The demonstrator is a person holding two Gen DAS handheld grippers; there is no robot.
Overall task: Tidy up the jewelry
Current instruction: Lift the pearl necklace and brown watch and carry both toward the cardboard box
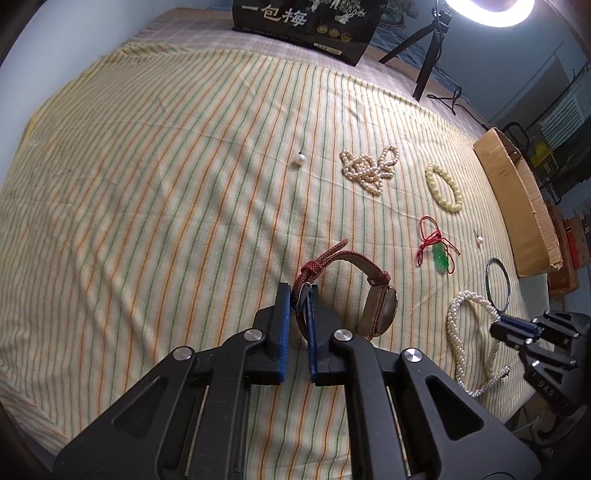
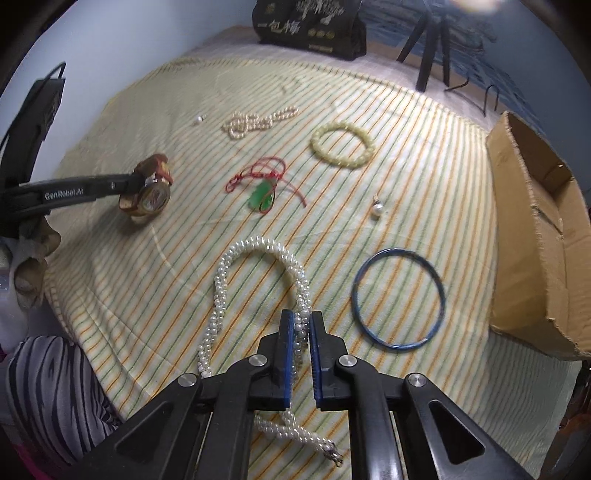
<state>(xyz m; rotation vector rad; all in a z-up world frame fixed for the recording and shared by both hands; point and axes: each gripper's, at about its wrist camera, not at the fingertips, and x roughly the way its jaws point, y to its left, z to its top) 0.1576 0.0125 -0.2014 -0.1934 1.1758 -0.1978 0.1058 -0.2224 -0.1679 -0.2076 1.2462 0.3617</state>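
Striped cloth (image 2: 147,295); tongs pinch woven-strap watch (image 1: 369,295) and twisted pearl rope (image 2: 258,258).

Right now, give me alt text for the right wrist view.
The right tool is shut on a twisted pearl necklace lying on a striped cloth. At left, the left tool holds a red-strapped watch. A blue bangle and cardboard box lie to the right.

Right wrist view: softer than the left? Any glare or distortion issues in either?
Right wrist view: motion-smeared toward the far side, the yellow-green bead bracelet and black printed bag soft; the twisted white pearl necklace nearer the lens stays crisp. Left wrist view: sharp throughout, but the white ring light blows out the top right corner. Both: strong fisheye bowing of the striped cloth.
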